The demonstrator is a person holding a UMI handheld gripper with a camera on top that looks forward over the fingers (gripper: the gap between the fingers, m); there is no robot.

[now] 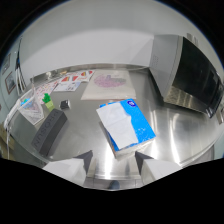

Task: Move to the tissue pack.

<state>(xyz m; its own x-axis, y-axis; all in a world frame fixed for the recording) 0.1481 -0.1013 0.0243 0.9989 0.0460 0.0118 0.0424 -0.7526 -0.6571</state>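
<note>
Steel tabletop (pixel 185 125), white wall behind, microwave (pixel 192 75) right of the pack. Tissue pack (pixel 126 127) lies flat just ahead of the tool (pixel 113 167), whose fingers stand wide with nothing between them. Looks light, soft, crushable with slick plastic wrap; grip across the near short end, gently. Dark block (pixel 48 131) left of pack.
</note>
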